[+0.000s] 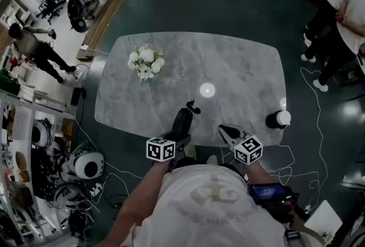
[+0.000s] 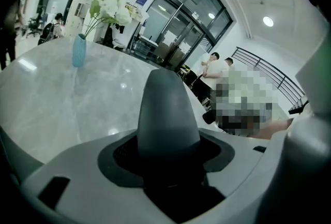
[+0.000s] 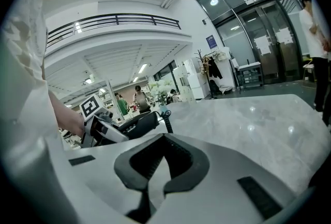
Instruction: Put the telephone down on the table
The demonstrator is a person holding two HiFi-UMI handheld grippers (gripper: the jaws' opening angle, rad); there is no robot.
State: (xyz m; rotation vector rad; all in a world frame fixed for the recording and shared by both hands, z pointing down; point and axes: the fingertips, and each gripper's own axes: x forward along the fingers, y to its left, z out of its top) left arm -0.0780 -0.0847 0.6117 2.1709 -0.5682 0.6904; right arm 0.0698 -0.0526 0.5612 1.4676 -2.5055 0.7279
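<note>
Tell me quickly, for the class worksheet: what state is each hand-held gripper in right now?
Left hand-held gripper: closed on the telephone handset.
Right hand-held gripper: closed, holding nothing.

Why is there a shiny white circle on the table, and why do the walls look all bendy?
Head view: the white circle is probably a lamp's glare on the polished table. Left gripper view: the wide lens bends the room and makes the close telephone look huge. Right gripper view: same bending, dark corners.
</note>
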